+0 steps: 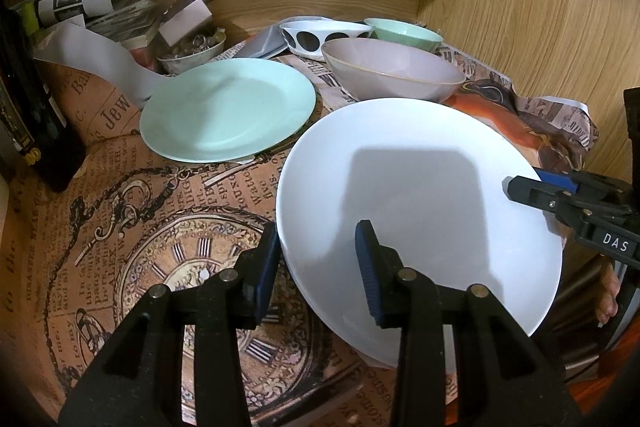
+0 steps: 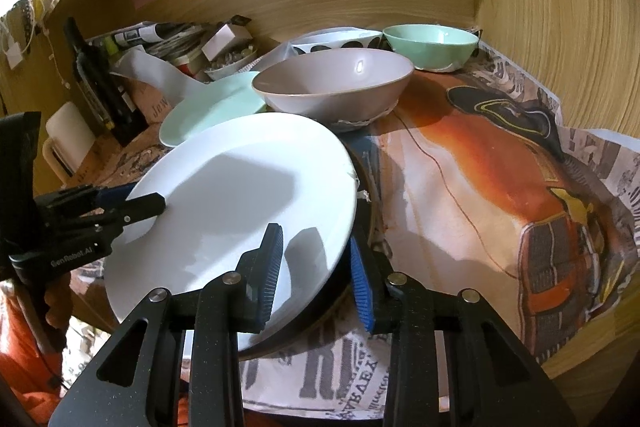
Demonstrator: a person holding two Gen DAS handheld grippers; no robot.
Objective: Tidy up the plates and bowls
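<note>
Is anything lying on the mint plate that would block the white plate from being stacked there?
Nothing visible does. The mint plate has a bare top, and the white plate sits right beside it, slightly overlapping its near rim.

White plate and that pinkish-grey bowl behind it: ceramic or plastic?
White plate: smooth, opaque, soft sheen; glazed ceramic or melamine, can't tell which. Pinkish-grey bowl: glossy, with a sharp light glint and a thin pale rim line, likelier glazed ceramic.

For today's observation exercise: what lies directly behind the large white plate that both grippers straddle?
Behind the white plate stands a grey-pink bowl, with a mint plate beside it. The white plate's rim hides the mint plate's near edge.
</note>
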